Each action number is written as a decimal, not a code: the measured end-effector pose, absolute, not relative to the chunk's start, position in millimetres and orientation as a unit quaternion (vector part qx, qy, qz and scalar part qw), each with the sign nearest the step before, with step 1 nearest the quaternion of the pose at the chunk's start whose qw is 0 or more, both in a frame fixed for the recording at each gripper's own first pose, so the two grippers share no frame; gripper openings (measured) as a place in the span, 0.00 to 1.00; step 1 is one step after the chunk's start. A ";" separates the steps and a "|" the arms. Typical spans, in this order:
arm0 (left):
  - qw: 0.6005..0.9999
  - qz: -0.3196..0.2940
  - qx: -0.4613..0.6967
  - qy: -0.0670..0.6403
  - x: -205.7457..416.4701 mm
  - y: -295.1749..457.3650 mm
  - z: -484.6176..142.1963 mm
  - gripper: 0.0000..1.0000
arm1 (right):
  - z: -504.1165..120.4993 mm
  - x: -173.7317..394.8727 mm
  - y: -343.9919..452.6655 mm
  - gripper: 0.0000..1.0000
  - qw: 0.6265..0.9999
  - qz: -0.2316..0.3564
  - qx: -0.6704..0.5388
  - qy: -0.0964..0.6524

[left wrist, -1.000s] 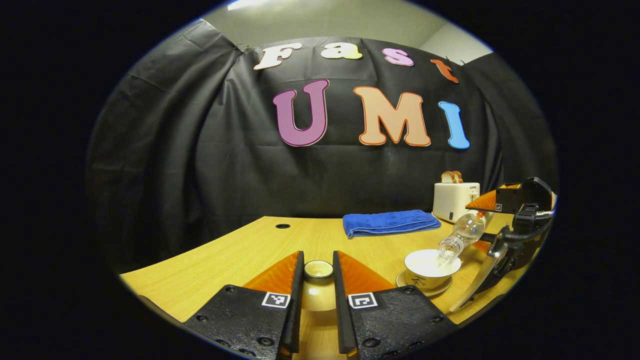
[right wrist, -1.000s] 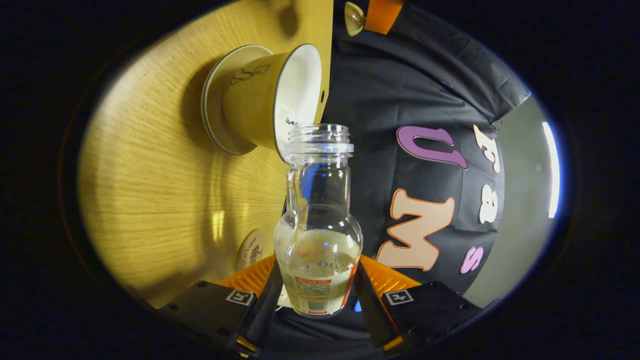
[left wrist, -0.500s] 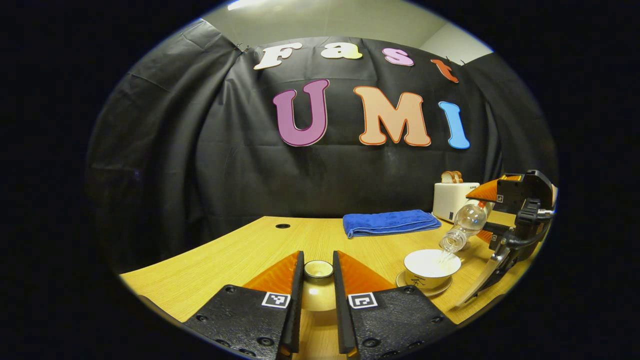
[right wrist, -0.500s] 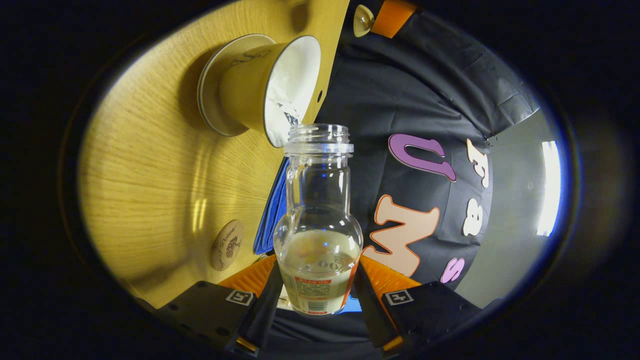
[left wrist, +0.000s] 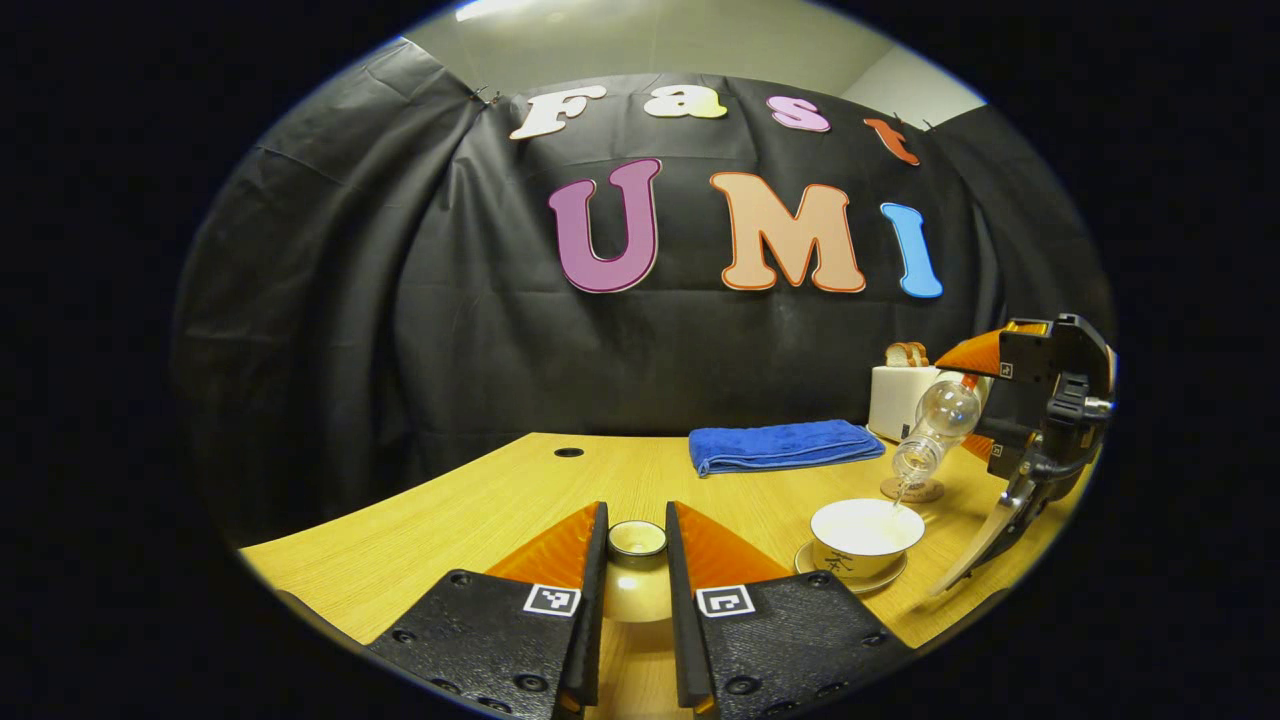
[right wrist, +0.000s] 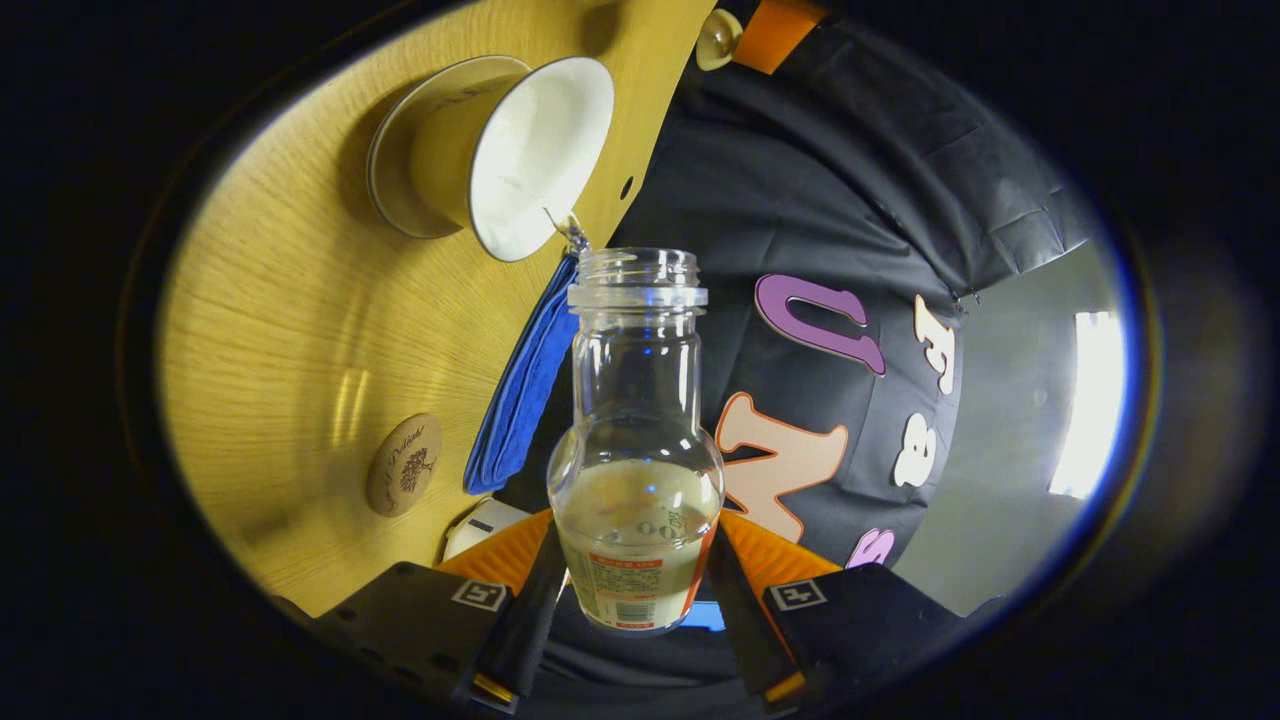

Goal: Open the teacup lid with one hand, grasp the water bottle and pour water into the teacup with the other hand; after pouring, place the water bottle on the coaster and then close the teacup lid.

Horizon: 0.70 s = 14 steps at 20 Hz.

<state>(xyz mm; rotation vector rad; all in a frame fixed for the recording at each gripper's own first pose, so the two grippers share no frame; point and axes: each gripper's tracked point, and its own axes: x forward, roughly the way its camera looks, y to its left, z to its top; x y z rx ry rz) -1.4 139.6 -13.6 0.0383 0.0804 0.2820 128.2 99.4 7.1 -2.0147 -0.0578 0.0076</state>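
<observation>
Between our left gripper's (left wrist: 636, 600) fingers sits the teacup lid (left wrist: 636, 572), pinched at both sides and held above the wooden table (left wrist: 480, 510); its lower half is hidden behind the fingers. Our right gripper (right wrist: 632, 600) is clamped on the base of the water bottle (right wrist: 636, 440), both fingers pressing its labelled end. We see that bottle tipped mouth-down in the left gripper view, its neck just above and to the right of the teacup (left wrist: 865, 535), with a thin trickle at the mouth. Little if any water shows in the clear bottle; we cannot tell the amount. White-lined and open, the cup stands on its saucer (left wrist: 850, 578); how full it is we cannot make out. Behind the cup lies the round coaster (right wrist: 403, 465), bare, near a folded blue towel (left wrist: 780, 445) and a toaster (left wrist: 900, 398), partly blocked by the bottle.
</observation>
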 end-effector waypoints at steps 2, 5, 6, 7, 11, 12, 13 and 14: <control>0.989 0.141 0.019 0.041 -1.5 139.4 -13.4 0.28 | 5.9 127.5 104.6 0.78 0.528 0.006 -0.848 -0.030; 0.989 0.140 0.019 0.040 -0.8 139.4 -13.1 0.28 | 3.5 126.1 109.1 0.79 0.515 0.010 -0.856 -0.036; 0.989 0.141 0.019 0.040 -0.8 139.5 -13.6 0.28 | 2.7 125.4 110.6 0.79 0.508 0.011 -0.860 -0.038; 0.989 0.140 0.019 0.040 -0.9 140.1 -13.5 0.28 | 1.2 126.8 109.5 0.79 0.503 0.012 -0.863 -0.038; 0.989 0.140 0.019 0.040 -0.7 140.2 -13.3 0.27 | -5.9 128.2 113.6 0.80 0.491 0.015 -0.870 -0.043; 0.989 0.140 0.019 0.040 -0.9 139.6 -14.5 0.28 | -6.9 128.5 115.7 0.79 0.487 0.016 -0.872 -0.047; 0.989 0.140 0.019 0.040 -0.3 139.5 -14.0 0.28 | -7.0 128.9 116.3 0.78 0.484 0.018 -0.874 -0.048; 0.989 0.140 0.019 0.040 -0.5 139.9 -13.6 0.28 | -6.8 129.4 117.2 0.78 0.481 0.019 -0.875 -0.050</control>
